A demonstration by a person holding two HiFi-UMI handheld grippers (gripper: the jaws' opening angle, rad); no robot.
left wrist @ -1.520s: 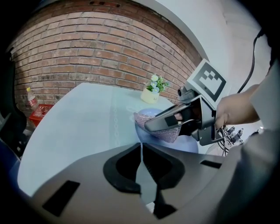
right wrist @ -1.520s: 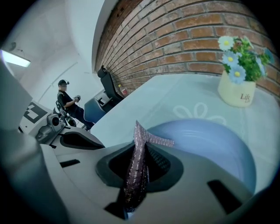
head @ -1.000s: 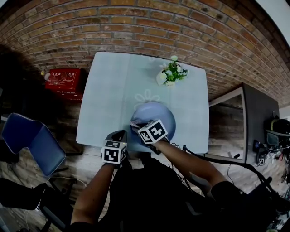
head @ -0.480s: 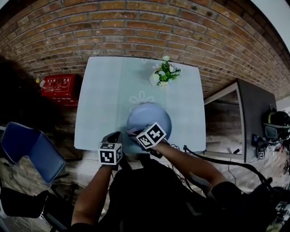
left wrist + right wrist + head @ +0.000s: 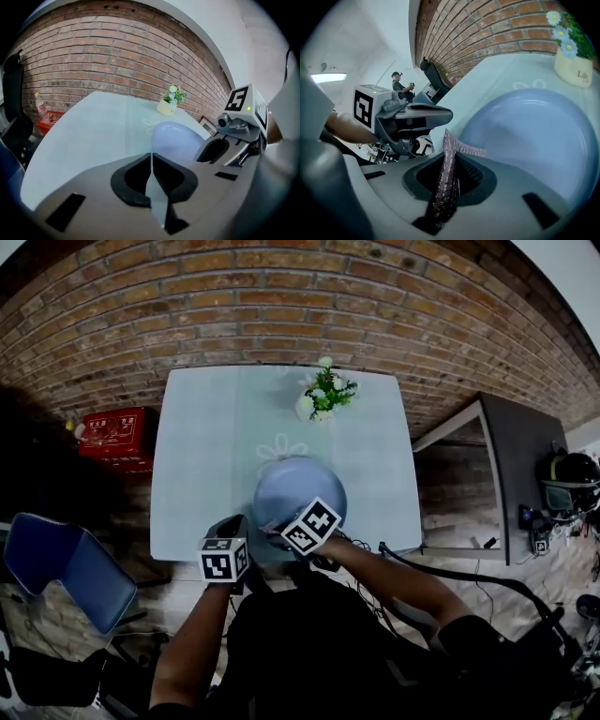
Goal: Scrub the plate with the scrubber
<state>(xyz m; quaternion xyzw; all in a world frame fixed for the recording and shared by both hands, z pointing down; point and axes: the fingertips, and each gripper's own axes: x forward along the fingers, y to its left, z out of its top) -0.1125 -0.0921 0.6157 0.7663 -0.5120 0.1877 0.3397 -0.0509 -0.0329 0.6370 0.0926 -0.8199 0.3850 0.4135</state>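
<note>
Blue, the one plate [image 5: 302, 482] lies near the table's [image 5: 197, 456] front edge. Of two grippers, the right gripper [image 5: 449, 146] pinches one purple scrubber [image 5: 445, 180] over its rim. The left gripper [image 5: 151, 163], clenched on nothing, hangs beside it. One flowerpot [image 5: 319, 397] stands beyond.

Red-brown brick wall [image 5: 281, 296] running behind the pale table [image 5: 202, 465]. A small pot of flowers [image 5: 322, 395] sitting near the table's far edge. A red box [image 5: 112, 432] lying on the floor [image 5: 173, 570] left of the table. A blue chair [image 5: 66, 568] standing nearer, further left. A dark cabinet [image 5: 520, 465] standing right of the table, a black helmet [image 5: 565, 479] resting beside it. A ceiling light [image 5: 330, 77] glowing overhead.
</note>
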